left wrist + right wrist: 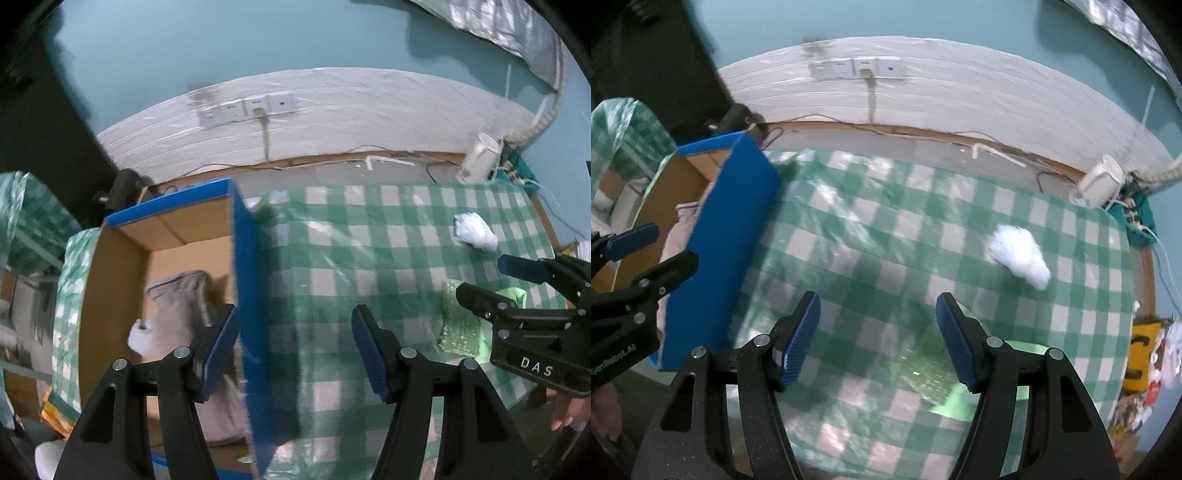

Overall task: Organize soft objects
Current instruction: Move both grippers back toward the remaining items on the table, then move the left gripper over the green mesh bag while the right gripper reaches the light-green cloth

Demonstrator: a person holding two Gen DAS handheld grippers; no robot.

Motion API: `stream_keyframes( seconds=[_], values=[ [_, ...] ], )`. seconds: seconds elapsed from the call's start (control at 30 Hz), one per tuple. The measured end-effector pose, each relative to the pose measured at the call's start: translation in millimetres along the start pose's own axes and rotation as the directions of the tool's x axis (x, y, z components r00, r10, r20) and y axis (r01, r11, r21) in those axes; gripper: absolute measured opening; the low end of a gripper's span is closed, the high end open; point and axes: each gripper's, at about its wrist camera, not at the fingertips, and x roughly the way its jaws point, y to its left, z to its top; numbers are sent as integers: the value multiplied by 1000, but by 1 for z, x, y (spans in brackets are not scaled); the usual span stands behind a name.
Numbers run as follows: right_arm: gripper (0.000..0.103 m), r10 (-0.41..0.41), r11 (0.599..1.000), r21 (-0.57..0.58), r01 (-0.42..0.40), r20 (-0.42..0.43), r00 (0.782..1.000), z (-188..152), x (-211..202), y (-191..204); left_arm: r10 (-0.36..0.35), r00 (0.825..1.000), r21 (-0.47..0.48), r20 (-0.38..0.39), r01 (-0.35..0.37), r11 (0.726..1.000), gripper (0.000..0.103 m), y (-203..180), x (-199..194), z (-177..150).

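The left gripper [293, 354] stands with its jaws well apart and nothing between them; in its own view the blue wall of the cardboard box [245, 295] runs up between the two blue pads, so it hangs roughly over the box's edge. The right gripper [877, 339] is likewise spread wide and empty, hovering over the green-checked tablecloth [886, 229].

The soft things still out on the cloth lie toward the right gripper. A green scouring sponge [923, 365] sits just under its right-hand pad, at about 5 o'clock in that view, partly hidden by the finger. A crumpled white wad [1019, 254], tissue or cloth, I cannot tell which, lies at about 2 o'clock, apart from the sponge. In the left wrist view the same sponge shows at 3 o'clock, just beside the right gripper's fingers.

Inside the box, at 8 o'clock in the left view, a grey cloth [184, 317] lies with a small white piece [142, 334] on it. The box seems to be the collecting place, which would explain why it stands open-topped at the cloth's left edge.

With the open jaws already near it, the sponge looks the likely next pick.
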Motion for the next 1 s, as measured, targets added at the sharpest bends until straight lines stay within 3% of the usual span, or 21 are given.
stream_keyframes(
  seconds=[0.33,0.6,0.9,1.0],
  values=[
    [66,-44,993,105,47,-25,999,-21,3,-60,-55,997,106,-56,61,992,65,-67,21,2],
    [66,-86,981,168,95,-59,995,-38,8,-100,-74,987,189,-145,102,977,65,-120,55,-8],
    [66,-113,964,227,136,-113,987,-59,21,-138,-112,966,186,-231,157,970,66,-155,89,-11],
    [66,-119,959,241,149,-133,984,-66,27,-148,-119,962,183,-246,167,969,70,-163,95,-10]
  ],
)
